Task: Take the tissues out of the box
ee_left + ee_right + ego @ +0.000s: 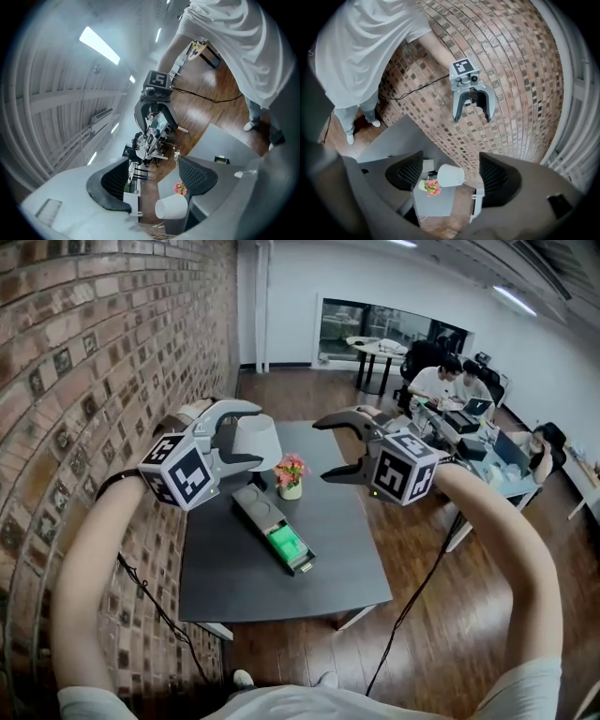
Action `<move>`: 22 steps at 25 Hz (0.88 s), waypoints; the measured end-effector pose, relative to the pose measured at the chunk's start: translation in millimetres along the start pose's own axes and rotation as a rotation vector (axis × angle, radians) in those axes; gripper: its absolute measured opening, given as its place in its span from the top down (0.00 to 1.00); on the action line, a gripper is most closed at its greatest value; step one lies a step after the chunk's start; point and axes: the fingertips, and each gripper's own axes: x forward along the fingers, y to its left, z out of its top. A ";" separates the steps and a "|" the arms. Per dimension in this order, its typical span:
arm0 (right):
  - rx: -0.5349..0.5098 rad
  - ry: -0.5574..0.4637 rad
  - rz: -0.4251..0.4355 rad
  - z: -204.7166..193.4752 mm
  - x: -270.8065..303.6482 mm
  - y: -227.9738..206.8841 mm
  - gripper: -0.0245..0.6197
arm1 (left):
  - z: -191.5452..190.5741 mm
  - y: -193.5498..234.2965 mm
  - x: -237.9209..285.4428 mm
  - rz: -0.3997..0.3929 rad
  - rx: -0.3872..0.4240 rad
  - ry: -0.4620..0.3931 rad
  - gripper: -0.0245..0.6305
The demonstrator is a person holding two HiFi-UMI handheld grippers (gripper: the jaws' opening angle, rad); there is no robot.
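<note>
A long dark tissue box point(263, 517) lies at a slant on the dark table point(356, 549). Its near end stands open and shows green contents point(287, 543). Both grippers hang in the air above the table's far half and face each other. My left gripper point(255, 435) is on the left, over the white cylinder, with its jaws apart and nothing between them. My right gripper point(323, 451) is on the right, also open and empty. The left gripper view shows the right gripper point(154, 110) straight ahead. The right gripper view shows the left gripper point(471, 101) against the brick wall.
A white cylinder point(258, 442) and a small pot of pink flowers point(291, 476) stand on the table behind the box. A brick wall point(84, 352) runs along the left. People sit at desks point(450, 390) at the back right. A cable point(412, 606) trails to the floor.
</note>
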 end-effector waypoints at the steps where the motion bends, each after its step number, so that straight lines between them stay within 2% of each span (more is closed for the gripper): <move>1: 0.014 -0.007 -0.003 0.2 4.1 3.1 0.36 | -0.4 -7.0 1.5 -0.006 -0.010 -0.008 0.45; 5: 0.080 -0.041 -0.003 -0.5 21.4 19.4 0.36 | -5.6 -30.4 8.2 -0.010 -0.073 -0.038 0.45; 12: 0.114 -0.073 0.021 0.3 52.2 47.8 0.36 | -20.1 -69.8 21.4 -0.046 -0.146 -0.038 0.45; 16: 0.167 -0.100 0.041 -1.1 71.1 71.3 0.36 | -27.4 -94.6 32.5 -0.066 -0.190 -0.053 0.45; 22: 0.214 -0.093 0.078 -14.9 99.5 111.3 0.36 | -41.5 -124.8 51.9 -0.043 -0.327 -0.077 0.45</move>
